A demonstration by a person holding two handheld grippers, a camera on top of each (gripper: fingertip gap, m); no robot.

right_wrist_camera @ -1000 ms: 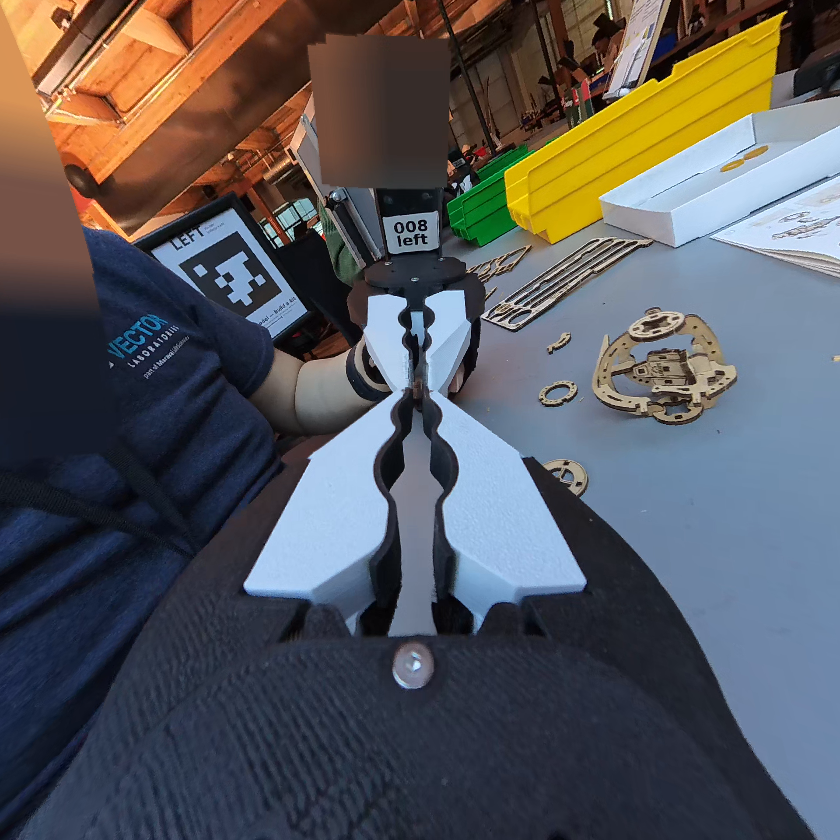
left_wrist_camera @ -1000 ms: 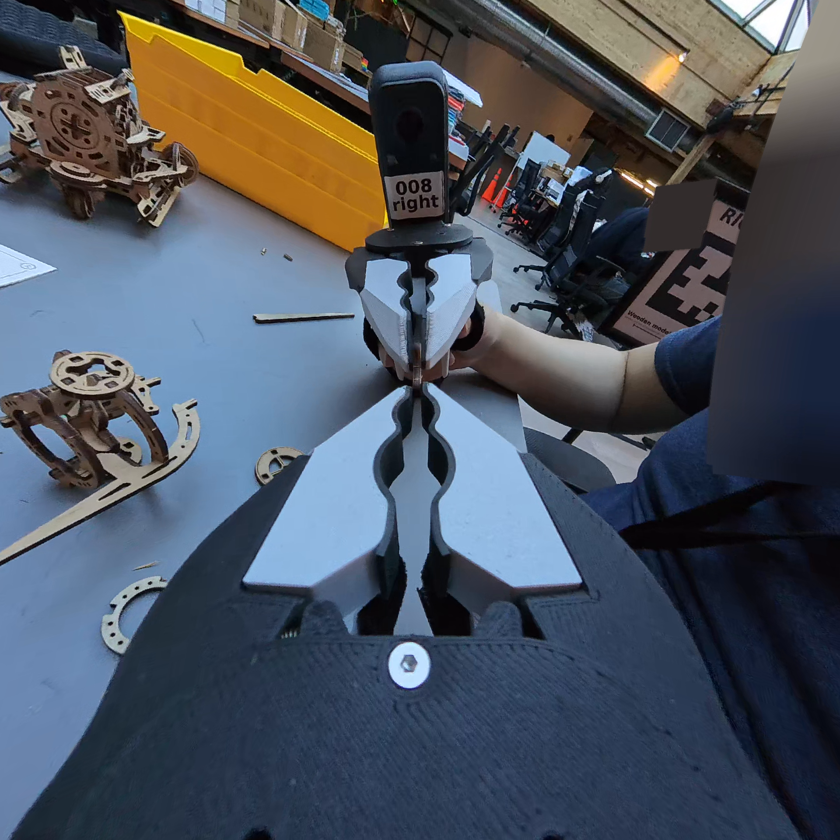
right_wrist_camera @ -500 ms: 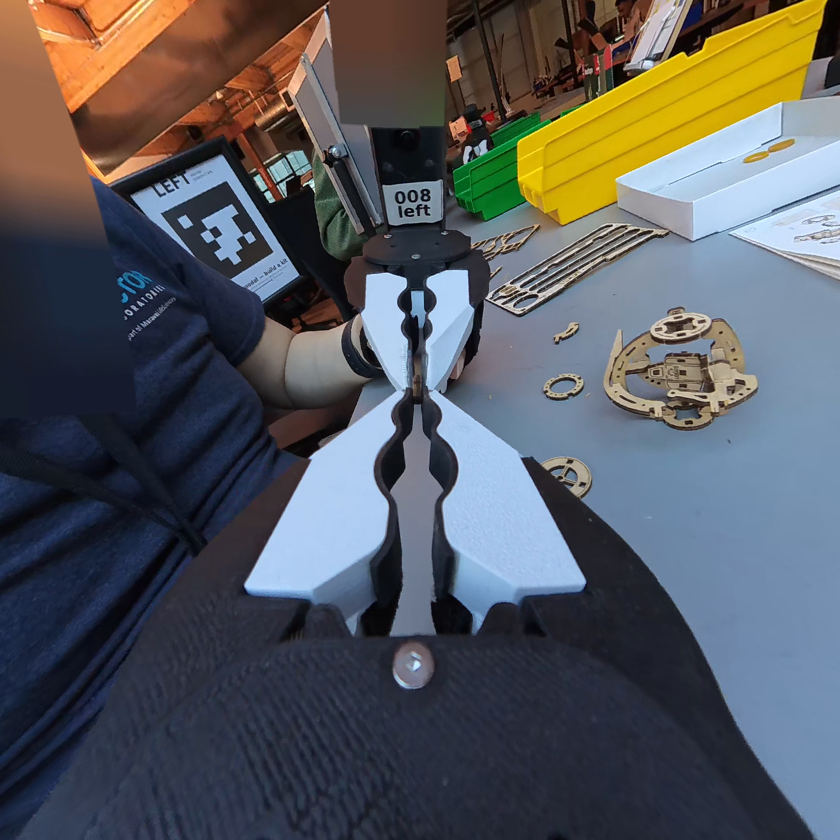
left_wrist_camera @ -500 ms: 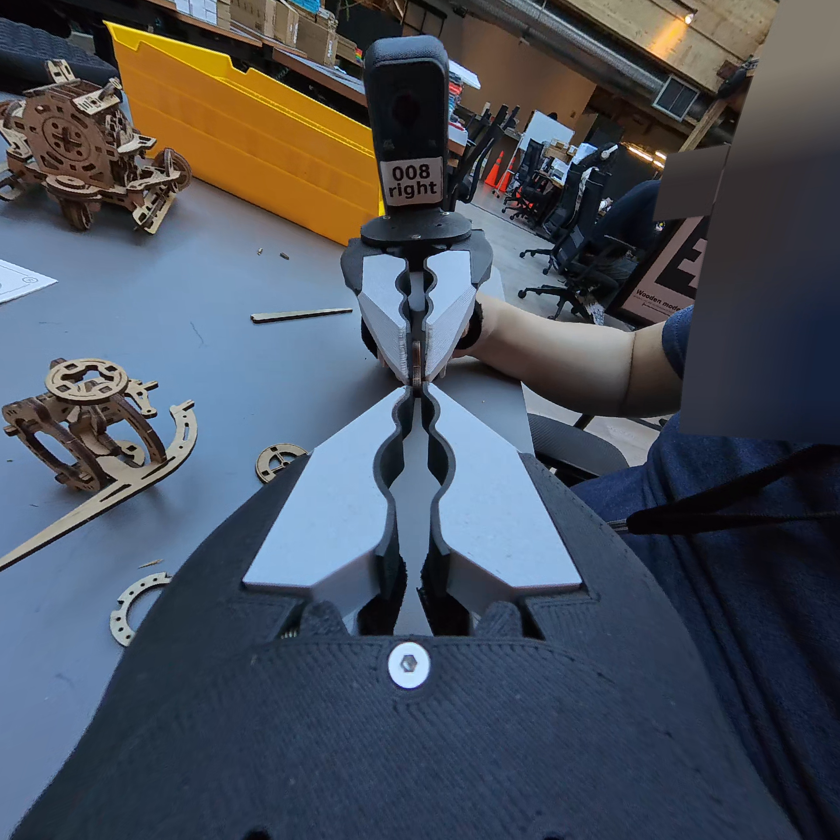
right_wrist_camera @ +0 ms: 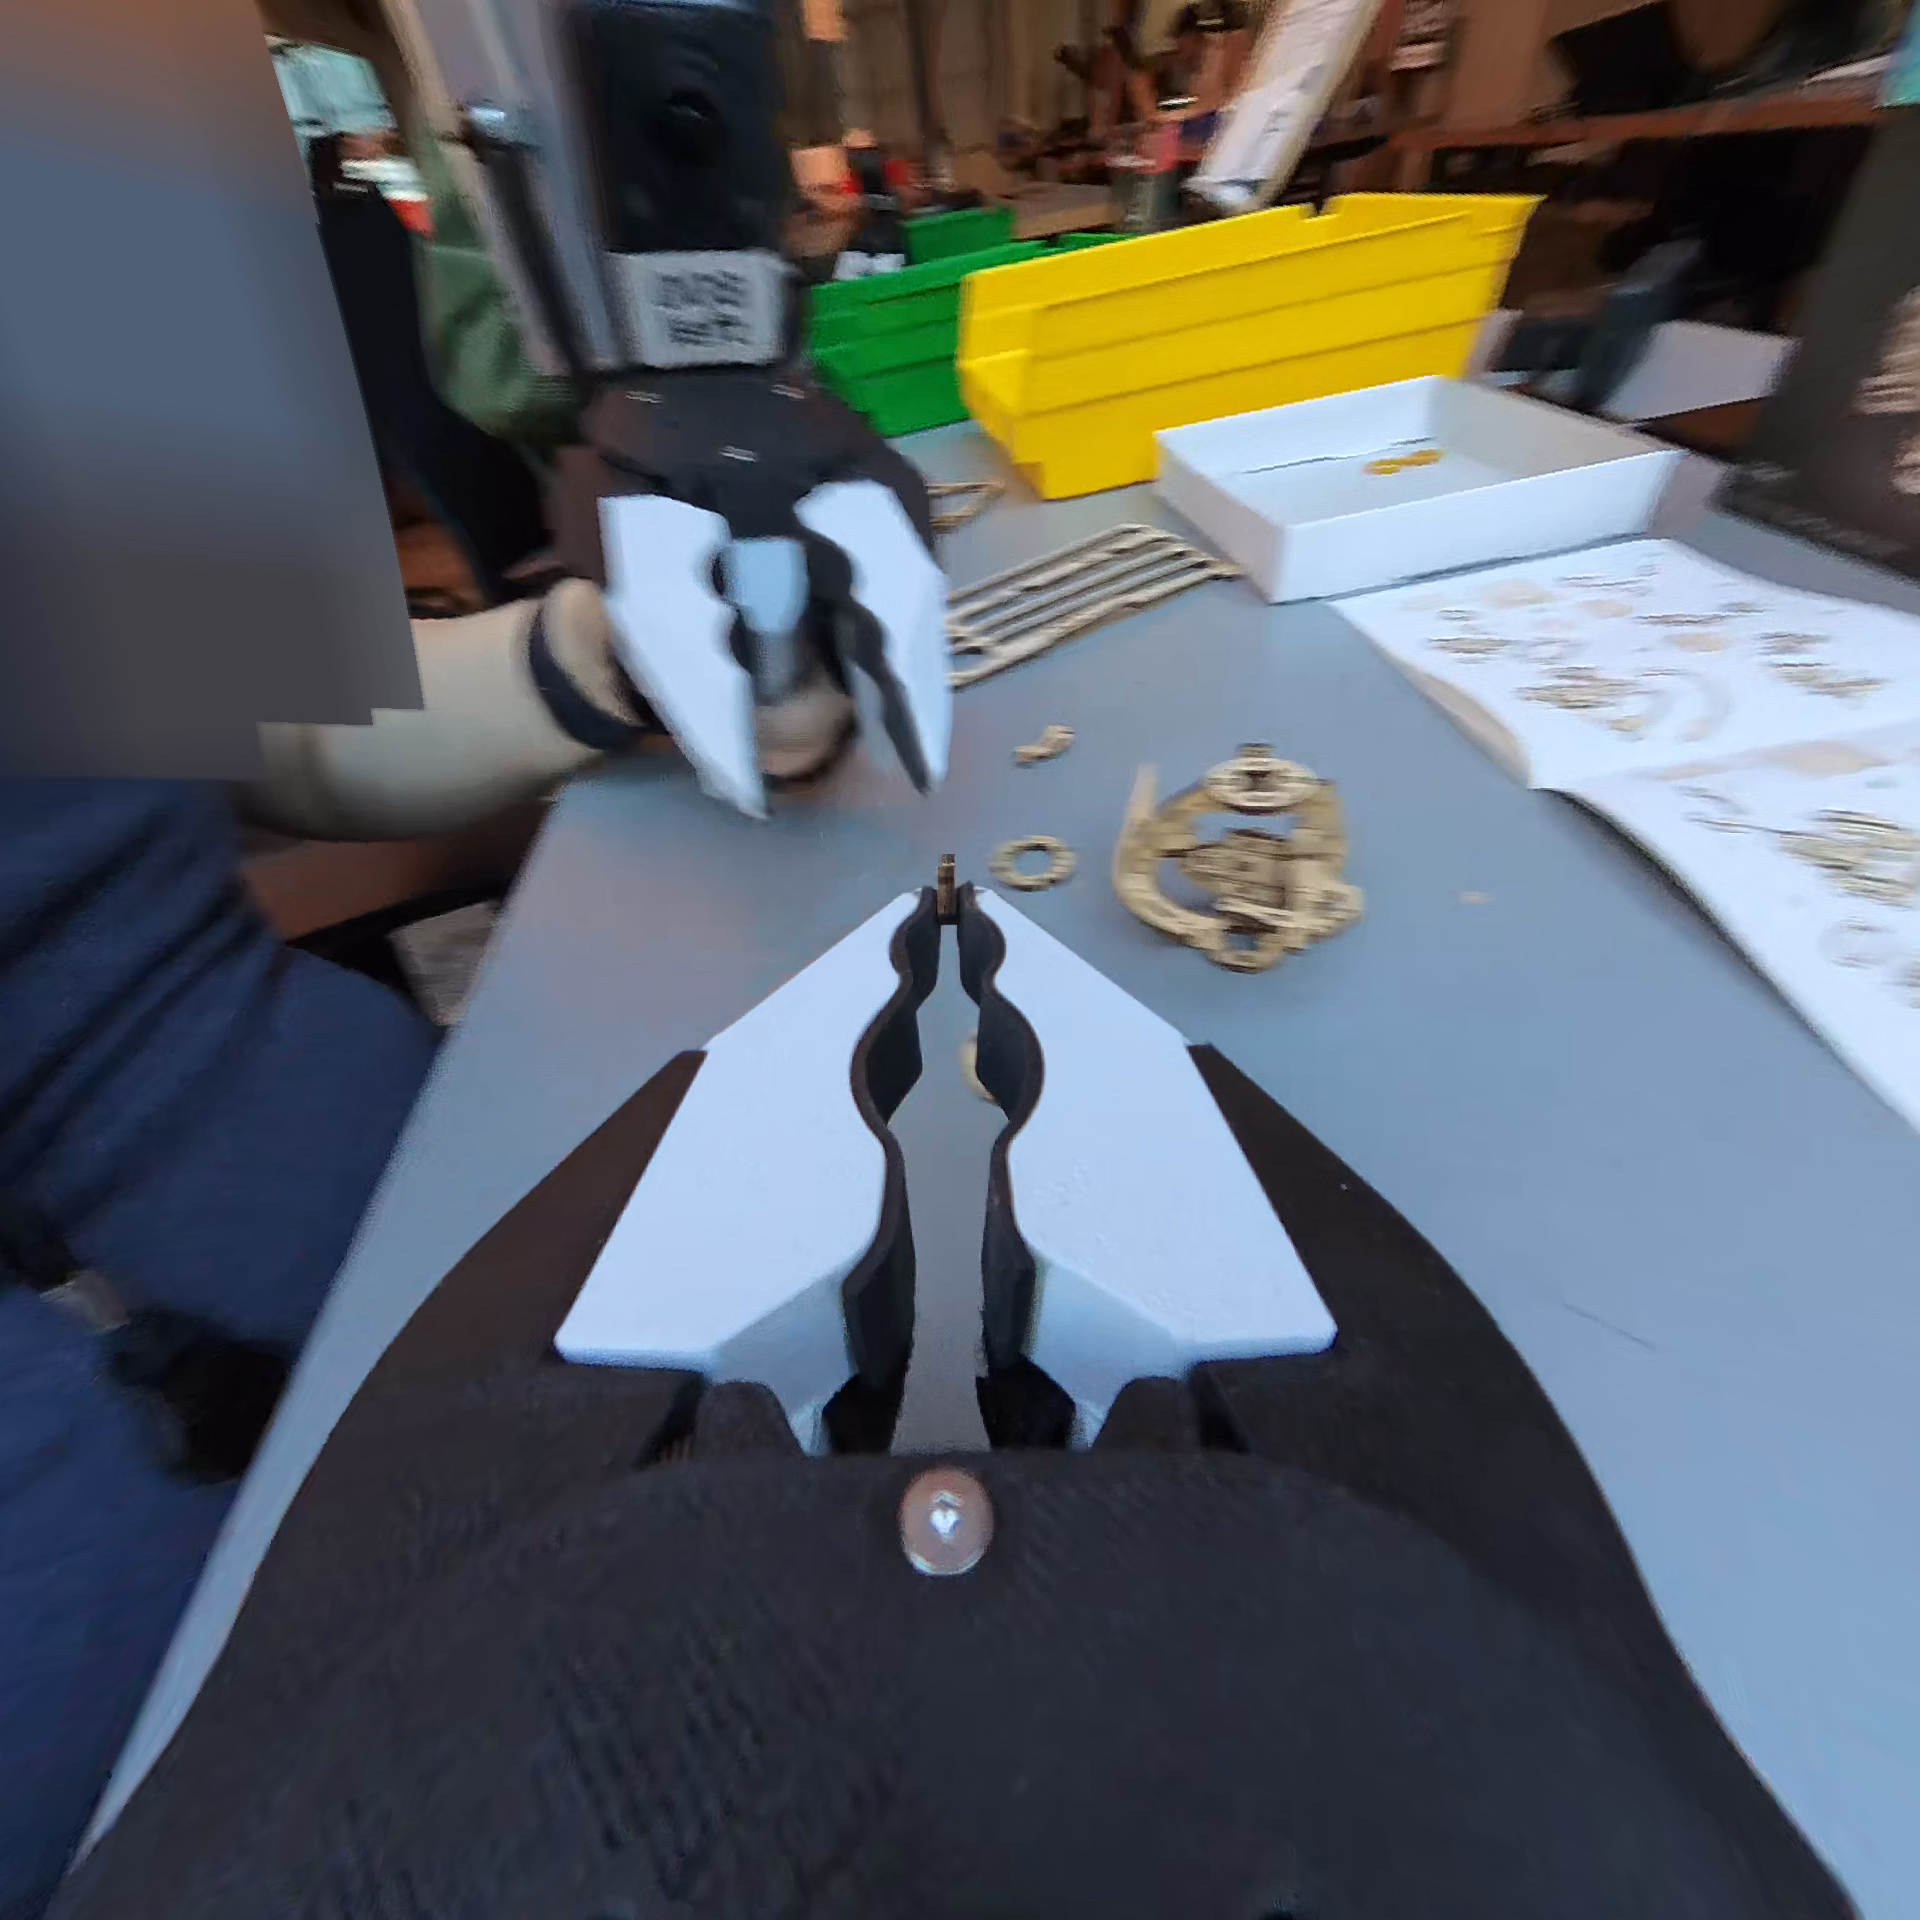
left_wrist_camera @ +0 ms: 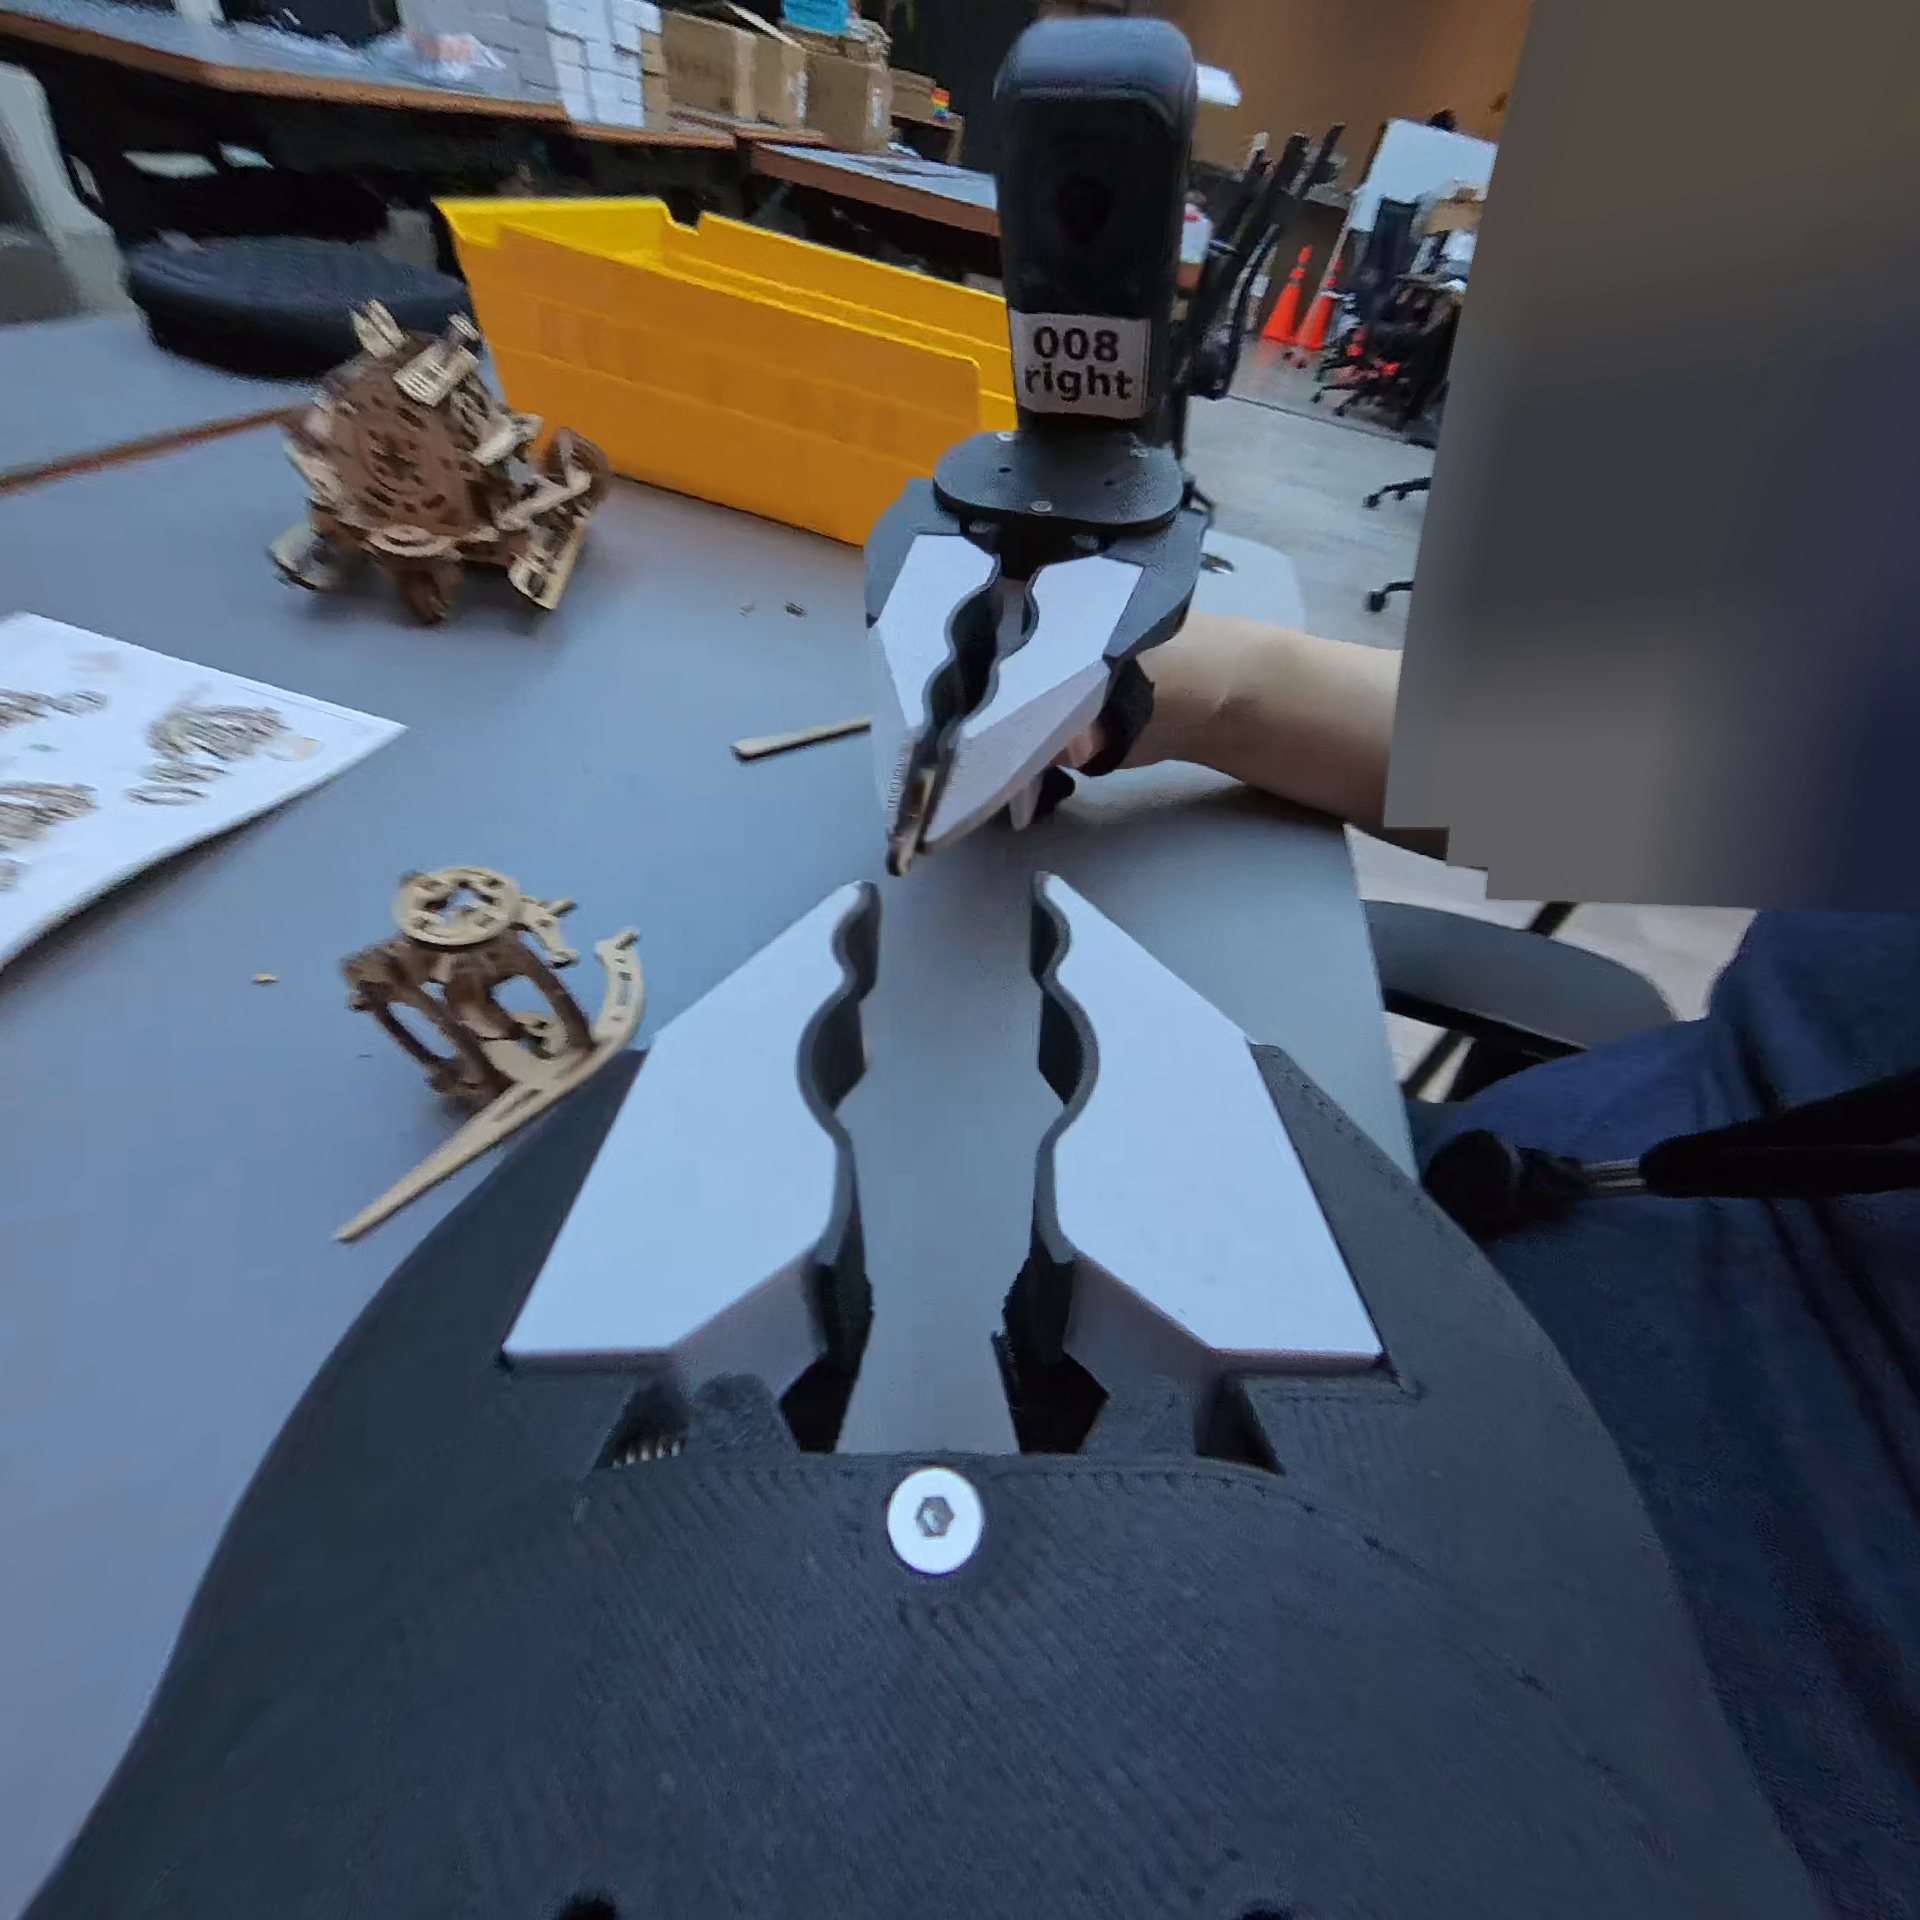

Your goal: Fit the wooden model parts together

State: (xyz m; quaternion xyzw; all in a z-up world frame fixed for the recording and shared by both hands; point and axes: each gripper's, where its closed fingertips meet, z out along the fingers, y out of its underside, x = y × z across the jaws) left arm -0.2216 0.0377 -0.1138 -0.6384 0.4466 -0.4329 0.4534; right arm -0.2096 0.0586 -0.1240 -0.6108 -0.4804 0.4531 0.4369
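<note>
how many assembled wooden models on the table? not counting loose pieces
2. The larger model sits by the yellow bin; the smaller model stands nearer, beside the instruction sheet. Others may lie outside both views.

It was a large shared workshop. The grey worktable (left_wrist_camera: 623, 665) carried laser-cut wooden models (left_wrist_camera: 436, 488), cut-out sheets (right_wrist_camera: 1070, 597) and an instruction booklet (right_wrist_camera: 1662, 707). Yellow parts bins (right_wrist_camera: 1226, 332) and green ones (right_wrist_camera: 894, 343) stood at 12 o'clock; benches stacked with cardboard boxes (left_wrist_camera: 769, 78), office chairs (left_wrist_camera: 1392, 312) and orange cones (left_wrist_camera: 1288, 307) lay beyond.
</note>
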